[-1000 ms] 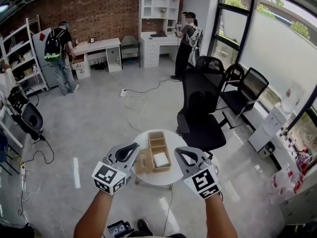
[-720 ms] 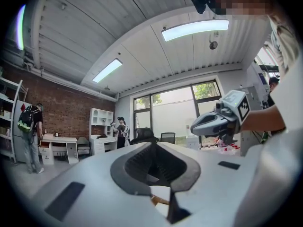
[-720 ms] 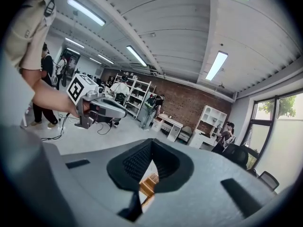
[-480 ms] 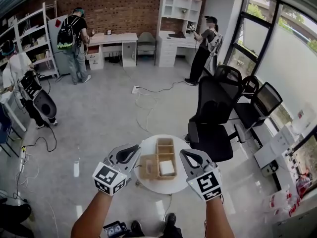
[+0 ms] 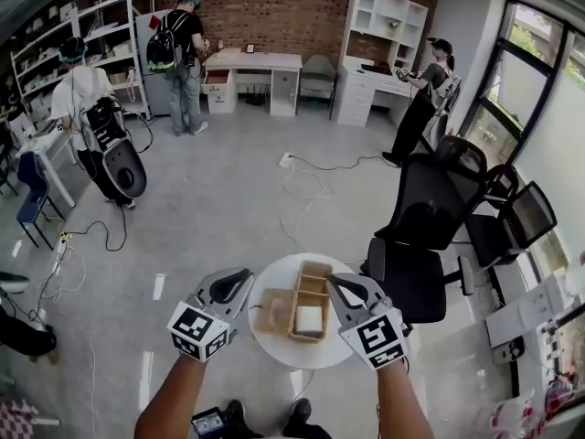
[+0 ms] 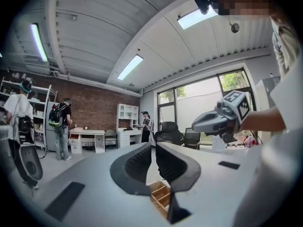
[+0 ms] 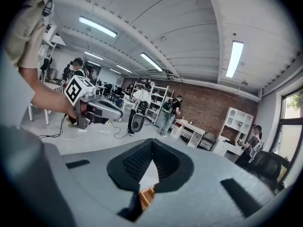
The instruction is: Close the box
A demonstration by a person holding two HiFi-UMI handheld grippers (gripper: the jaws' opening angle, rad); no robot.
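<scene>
1. A wooden box (image 5: 309,302) stands on a small round white counter (image 5: 306,350), directly ahead of the person and between the two grippers.
2. The box is divided into compartments, and the one nearest the person holds a white block (image 5: 309,318).
3. A flat tan lid (image 5: 273,310) lies open on the counter along the box's left side.
4. The left gripper (image 5: 240,278) hangs at the counter's left edge, near the lid but not touching it. Its fingers (image 6: 135,162) are pressed together with nothing between them.
5. The right gripper (image 5: 339,282) sits just right of the box, apart from it. Its fingers (image 7: 136,163) meet at the tips and grip nothing; the counter and a corner of the box show below them.
6. A black office chair (image 5: 430,218) stands close beyond the counter on the right.
7. Cables (image 5: 302,186) trail over the grey floor (image 5: 201,208).
</scene>
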